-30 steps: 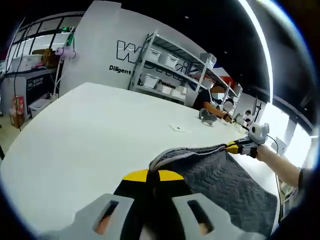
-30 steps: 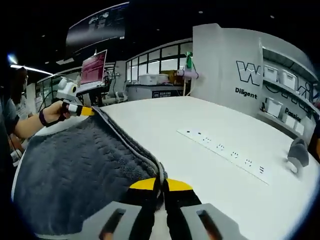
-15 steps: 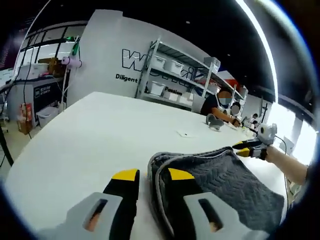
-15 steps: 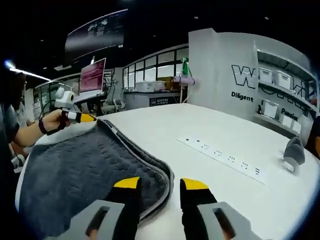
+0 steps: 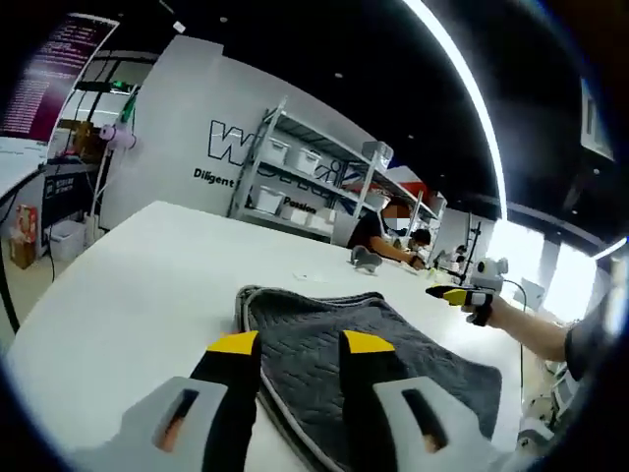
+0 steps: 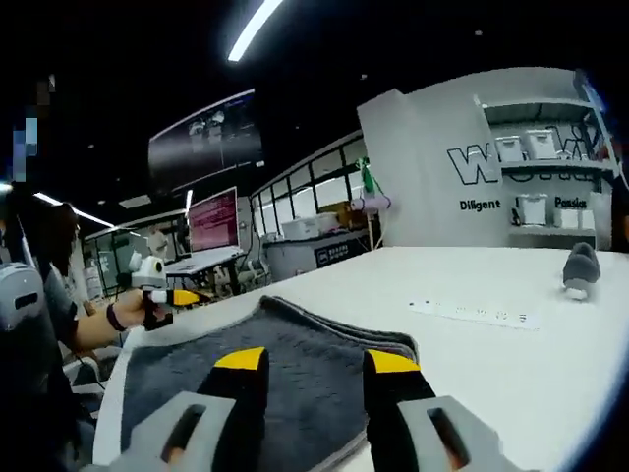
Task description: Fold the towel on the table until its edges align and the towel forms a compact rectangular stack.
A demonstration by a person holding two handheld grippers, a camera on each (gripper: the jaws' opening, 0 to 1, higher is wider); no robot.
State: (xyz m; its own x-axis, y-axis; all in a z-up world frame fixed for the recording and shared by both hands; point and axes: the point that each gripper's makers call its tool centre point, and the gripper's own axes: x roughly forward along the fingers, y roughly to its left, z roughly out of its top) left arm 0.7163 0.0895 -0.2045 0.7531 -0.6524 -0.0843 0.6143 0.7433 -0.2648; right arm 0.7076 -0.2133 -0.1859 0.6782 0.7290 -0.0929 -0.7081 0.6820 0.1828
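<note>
In the left gripper view, we hold the left hand-held gripper [image 5: 300, 346] above the near part of the towel [image 5: 373, 354], its yellow-tipped jaws spread apart with nothing between them. The grey quilted towel lies flat on the white surface [image 5: 128, 275], folded over, with its rounded corner just beyond our jaws. Past its far side we see the right hand-held gripper [image 5: 454, 293], raised clear of the towel. A small grey object [image 5: 366, 259] sits farther back on the surface.

In the right gripper view, the right hand-held gripper [image 6: 316, 362] hangs over the towel [image 6: 295, 344], jaws spread and empty. The towel spreads across the surface [image 6: 511, 344] beneath us. The left hand-held gripper [image 6: 175, 296] is off beyond its far edge. A white power strip [image 6: 474, 313] lies on the surface beside the towel, well apart from it.
</note>
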